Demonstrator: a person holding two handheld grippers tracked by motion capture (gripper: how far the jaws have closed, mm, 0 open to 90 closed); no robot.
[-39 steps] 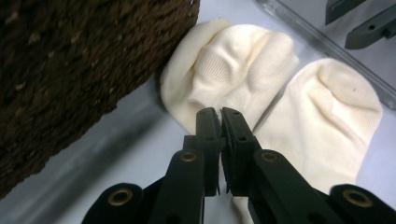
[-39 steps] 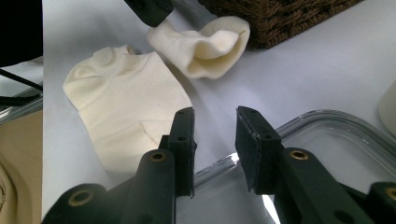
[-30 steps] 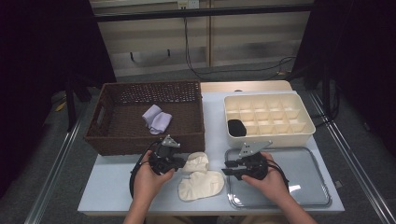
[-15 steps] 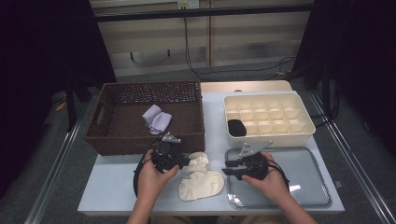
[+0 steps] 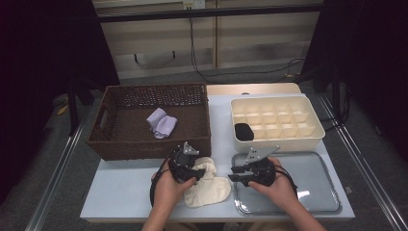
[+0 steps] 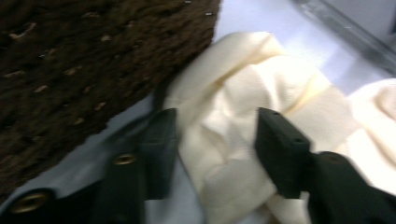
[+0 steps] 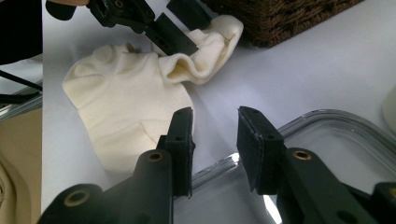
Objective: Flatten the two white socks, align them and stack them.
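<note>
Left gripper (image 5: 193,169), jaws just been opening, sits half-open around the cream sock (image 5: 208,186); right gripper (image 5: 239,174), at its 3 o'clock, is part-open and empty.

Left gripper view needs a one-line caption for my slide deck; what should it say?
Left claw, jaws just opened and apart, straddles a bunched cream sock lying on the table against the dark wicker basket.

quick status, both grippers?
Left gripper: open, jaws just opening, cream sock between them, not pinched.
Right gripper: open, empty.
</note>
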